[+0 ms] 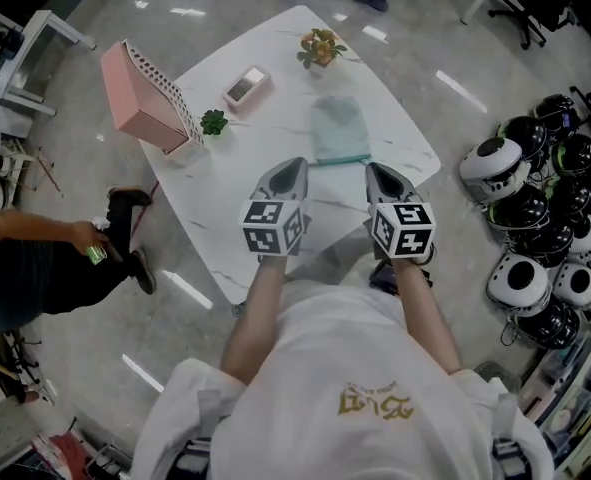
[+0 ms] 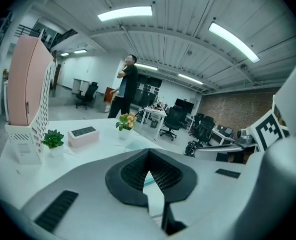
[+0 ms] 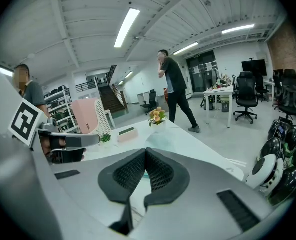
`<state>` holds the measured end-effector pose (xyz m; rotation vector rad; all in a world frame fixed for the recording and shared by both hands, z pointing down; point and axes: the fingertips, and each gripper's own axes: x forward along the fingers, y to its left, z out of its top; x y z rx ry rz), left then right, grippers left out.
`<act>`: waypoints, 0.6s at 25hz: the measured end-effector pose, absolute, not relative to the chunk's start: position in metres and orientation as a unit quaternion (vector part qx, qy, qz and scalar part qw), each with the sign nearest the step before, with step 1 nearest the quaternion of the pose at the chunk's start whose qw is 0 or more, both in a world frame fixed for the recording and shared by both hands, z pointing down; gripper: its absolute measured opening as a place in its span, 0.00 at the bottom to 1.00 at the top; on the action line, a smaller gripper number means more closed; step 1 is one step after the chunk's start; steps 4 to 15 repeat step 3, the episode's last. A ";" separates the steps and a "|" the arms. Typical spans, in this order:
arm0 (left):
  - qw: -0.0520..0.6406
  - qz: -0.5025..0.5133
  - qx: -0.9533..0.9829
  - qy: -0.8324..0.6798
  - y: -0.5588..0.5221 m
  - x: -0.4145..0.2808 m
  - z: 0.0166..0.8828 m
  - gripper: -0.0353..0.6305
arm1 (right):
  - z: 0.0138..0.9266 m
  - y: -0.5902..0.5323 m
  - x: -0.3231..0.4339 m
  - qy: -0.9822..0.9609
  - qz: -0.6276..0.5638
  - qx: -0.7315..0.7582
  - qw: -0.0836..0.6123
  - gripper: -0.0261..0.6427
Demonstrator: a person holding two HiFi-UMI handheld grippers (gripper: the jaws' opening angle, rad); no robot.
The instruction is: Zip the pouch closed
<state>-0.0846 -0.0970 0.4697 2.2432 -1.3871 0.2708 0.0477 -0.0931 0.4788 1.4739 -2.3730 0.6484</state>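
Note:
A translucent teal pouch (image 1: 337,128) lies flat on the white table (image 1: 275,218), just beyond both grippers. My left gripper (image 1: 293,168) hovers near the pouch's near left corner with its jaws shut and nothing between them. My right gripper (image 1: 375,174) hovers by the near right corner, also shut and empty. In the left gripper view the closed pads (image 2: 160,176) meet above the table, and the pouch (image 2: 133,145) shows faintly ahead. The right gripper view has the pouch (image 3: 161,140) straight ahead past the shut jaws. I cannot make out the zipper.
A pink file holder (image 1: 145,98) stands at the table's far left, with a small green plant (image 1: 213,121) beside it. A pink box (image 1: 246,86) and a flower pot (image 1: 320,48) sit farther back. Several helmets (image 1: 535,228) lie on the floor at right. A person (image 1: 35,268) crouches at left.

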 end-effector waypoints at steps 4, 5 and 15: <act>0.244 0.101 0.821 -0.506 -0.097 -0.082 0.471 0.08 | 0.482 -0.091 0.052 -0.816 0.230 0.512 0.137 0.06; 0.244 0.101 0.821 -0.506 -0.097 -0.082 0.471 0.08 | 0.482 -0.091 0.052 -0.816 0.230 0.512 0.137 0.06; 0.244 0.101 0.821 -0.506 -0.097 -0.082 0.471 0.08 | 0.482 -0.091 0.052 -0.816 0.230 0.512 0.137 0.06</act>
